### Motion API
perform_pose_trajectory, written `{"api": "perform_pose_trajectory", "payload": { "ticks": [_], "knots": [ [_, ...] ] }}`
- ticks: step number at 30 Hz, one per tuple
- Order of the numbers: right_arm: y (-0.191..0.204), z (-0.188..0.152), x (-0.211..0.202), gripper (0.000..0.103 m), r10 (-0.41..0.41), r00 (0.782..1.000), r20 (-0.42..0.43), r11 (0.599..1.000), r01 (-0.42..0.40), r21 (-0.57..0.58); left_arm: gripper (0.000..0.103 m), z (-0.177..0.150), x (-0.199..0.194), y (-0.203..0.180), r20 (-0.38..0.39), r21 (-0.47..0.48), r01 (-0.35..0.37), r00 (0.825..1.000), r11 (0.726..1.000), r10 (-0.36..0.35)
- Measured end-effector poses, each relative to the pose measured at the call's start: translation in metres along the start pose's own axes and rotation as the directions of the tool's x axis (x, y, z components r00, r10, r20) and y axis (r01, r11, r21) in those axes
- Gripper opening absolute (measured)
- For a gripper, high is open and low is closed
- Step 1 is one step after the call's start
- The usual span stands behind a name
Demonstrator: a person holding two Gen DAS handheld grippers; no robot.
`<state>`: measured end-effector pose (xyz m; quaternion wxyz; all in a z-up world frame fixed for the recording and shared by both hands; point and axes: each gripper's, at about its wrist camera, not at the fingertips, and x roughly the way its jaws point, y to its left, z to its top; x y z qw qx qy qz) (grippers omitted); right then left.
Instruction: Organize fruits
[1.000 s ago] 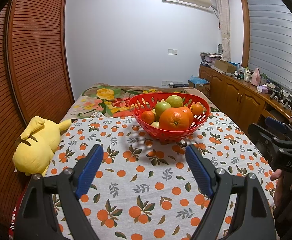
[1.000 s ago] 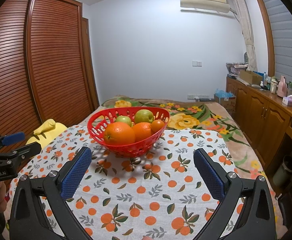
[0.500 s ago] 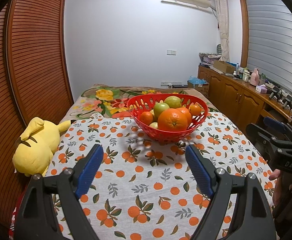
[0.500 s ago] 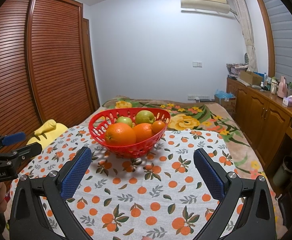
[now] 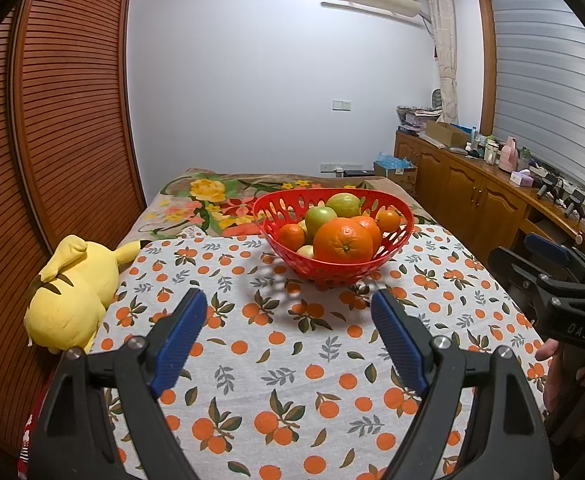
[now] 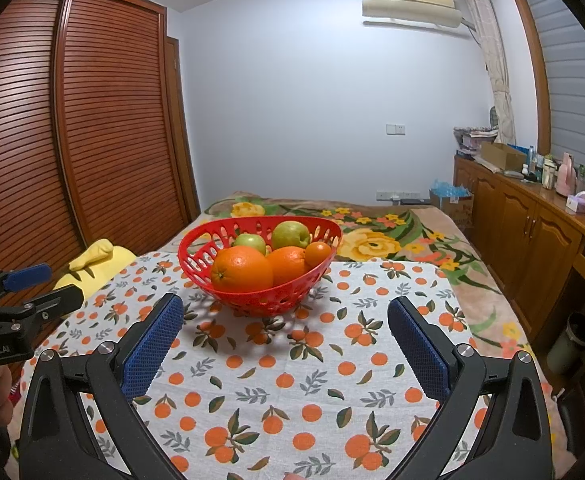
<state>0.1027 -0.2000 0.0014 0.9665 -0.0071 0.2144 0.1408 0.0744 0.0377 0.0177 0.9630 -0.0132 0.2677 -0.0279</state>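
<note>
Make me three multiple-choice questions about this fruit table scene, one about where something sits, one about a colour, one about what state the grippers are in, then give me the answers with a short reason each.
1. Where is the yellow plush toy?
A. inside the basket
B. at the left edge of the tablecloth
C. on the wooden sideboard

2. What colour is the fruit basket?
A. red
B. white
C. blue

3. How do the left gripper and the right gripper stand?
A. both shut on an orange
B. left shut on an apple, right open
C. both open with nothing between the fingers

Answers:
1 B: the toy lies beside the orange-print tablecloth, left of the basket.
2 A: its slotted wall is red in both views.
3 C: in each wrist view the blue pads stand wide apart over bare cloth, short of the basket.
</note>
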Motion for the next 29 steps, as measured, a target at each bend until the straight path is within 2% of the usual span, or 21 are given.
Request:
{"api": "perform_pose_trajectory", "payload": {
  "ticks": [29],
  "knots": [
    [0.0016, -0.0002, -0.0006, 0.103, 0.0, 1.0, 0.003, 1.0, 0.0, -0.003, 0.085, 0.0001, -0.0004, -0.0018, -0.001, -0.001, 0.002, 1.0, 1.0, -0.002]
  ]
}}
